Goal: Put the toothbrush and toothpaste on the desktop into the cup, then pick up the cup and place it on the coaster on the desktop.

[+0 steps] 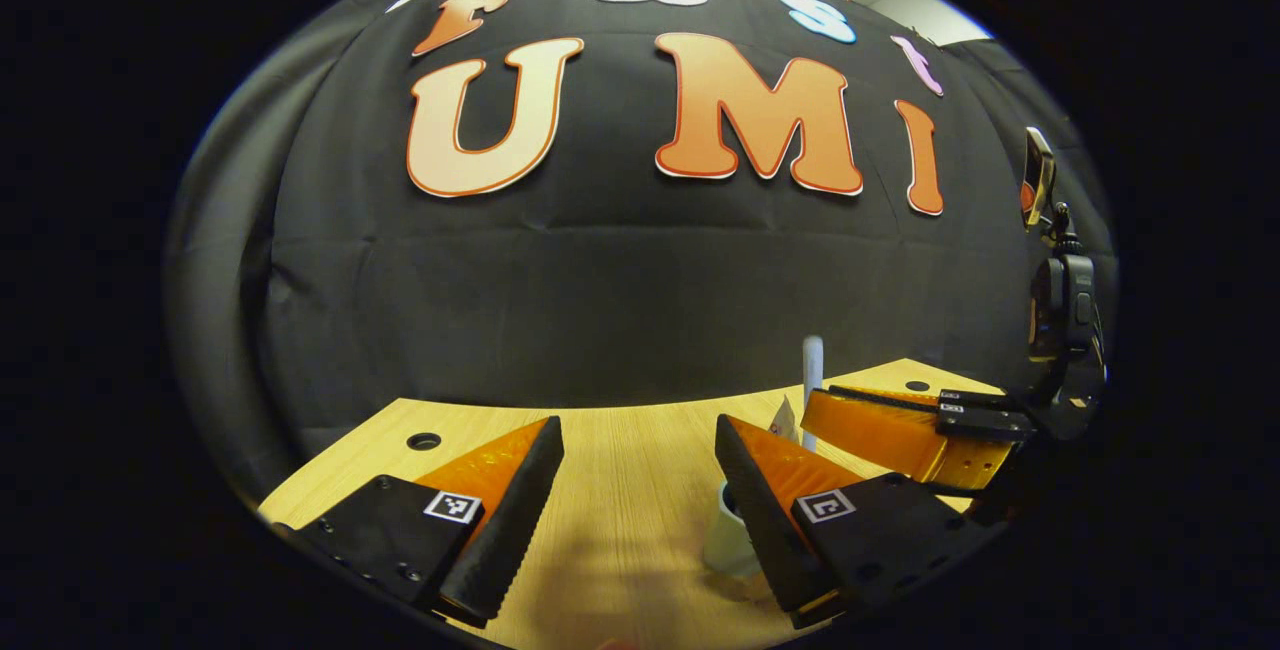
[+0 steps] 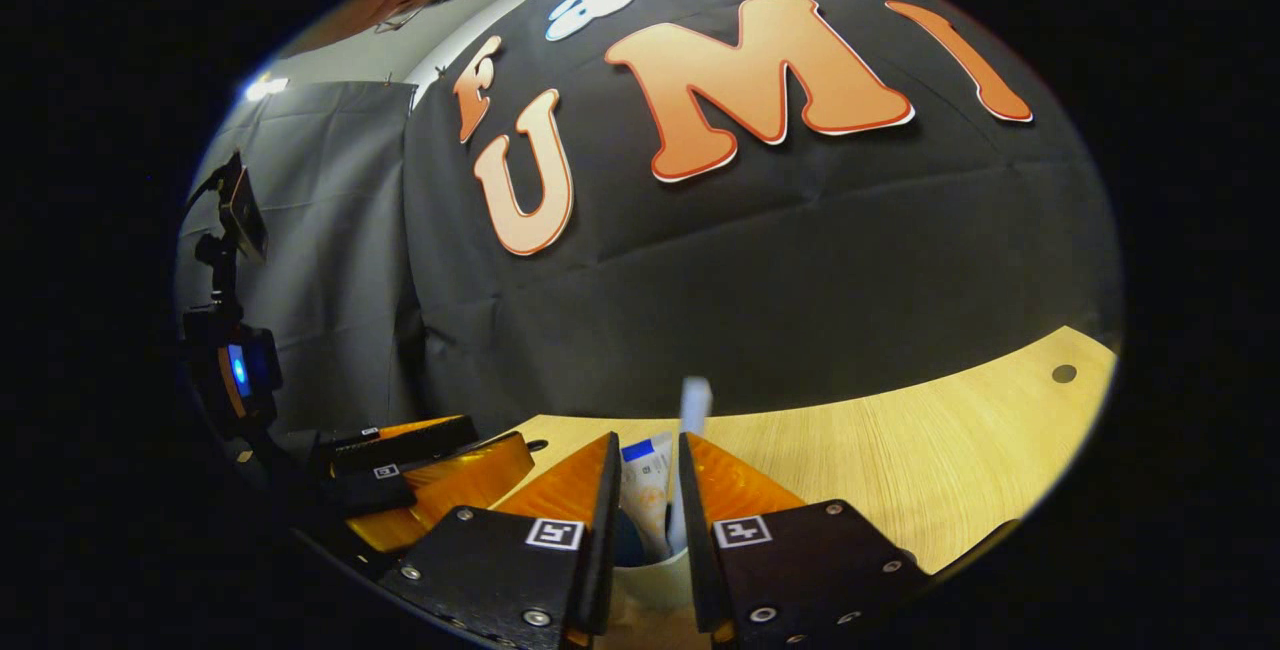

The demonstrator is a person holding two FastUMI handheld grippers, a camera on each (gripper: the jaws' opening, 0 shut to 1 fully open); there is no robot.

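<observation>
A pale cup (image 2: 652, 570) sits between the fingers of my right gripper (image 2: 648, 442), which press on its two sides. A toothpaste tube (image 2: 645, 490) and a white toothbrush (image 2: 692, 408) stand upright inside it. In the left gripper view the cup (image 1: 728, 530) peeks out from behind my own right finger, low over the wooden table (image 1: 620, 490); I cannot tell whether it touches the table. The toothbrush (image 1: 812, 370) rises behind the right gripper (image 1: 815, 408). My left gripper (image 1: 638, 425) is open wide over bare wood, just left of the cup, and it also shows in the right gripper view (image 2: 500, 440).
A phone on a stand (image 1: 1040, 175) with a dark device (image 1: 1065, 300) below it stands at the table's right end. The table has a round hole (image 1: 423, 441) near its far left corner and another hole (image 2: 1064, 373) far right. The black wall is close behind.
</observation>
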